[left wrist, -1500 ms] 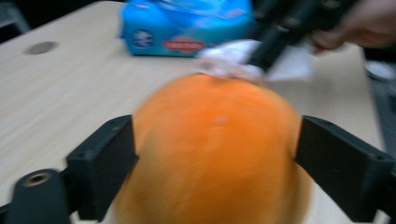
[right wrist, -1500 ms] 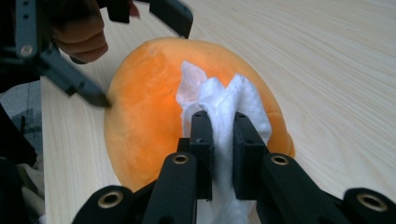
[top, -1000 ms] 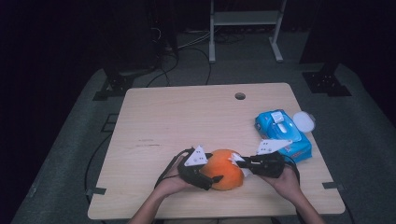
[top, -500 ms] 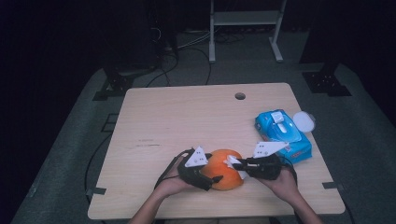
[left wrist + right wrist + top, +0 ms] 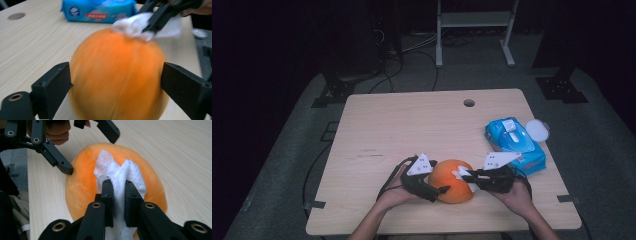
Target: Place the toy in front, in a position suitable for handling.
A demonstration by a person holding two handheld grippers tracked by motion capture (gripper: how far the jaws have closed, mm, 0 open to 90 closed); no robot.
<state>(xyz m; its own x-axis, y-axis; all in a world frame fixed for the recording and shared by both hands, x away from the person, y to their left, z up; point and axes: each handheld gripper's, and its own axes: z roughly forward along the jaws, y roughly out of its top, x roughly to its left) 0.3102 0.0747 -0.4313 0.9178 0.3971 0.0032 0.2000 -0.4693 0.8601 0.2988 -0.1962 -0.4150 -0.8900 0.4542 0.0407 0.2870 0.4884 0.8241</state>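
A round orange ball-like thing [image 5: 452, 182] sits near the table's front edge. My left gripper [image 5: 438, 182] straddles it, one jaw on each side [image 5: 116, 85]. Its jaws have just been opening: in the right gripper view one black finger [image 5: 65, 167] touches the orange skin and the other stands apart from it. My right gripper [image 5: 464, 175] is shut on a bunched white wipe [image 5: 117, 172], and the wipe lies against the top of the orange thing [image 5: 82, 187]. The left gripper view shows the wipe [image 5: 132, 26] on the crown of the blurred orange thing [image 5: 117, 75].
A blue pack of wipes [image 5: 514, 142] lies at the right of the wooden table [image 5: 412, 125], with a white round lid [image 5: 537, 129] beside it. A cable hole [image 5: 469, 103] sits near the far edge. Cables and metal stands lie on the floor beyond.
The right gripper has shifted slightly towards the orange thing with the wipe. The left hand has stayed where it was.
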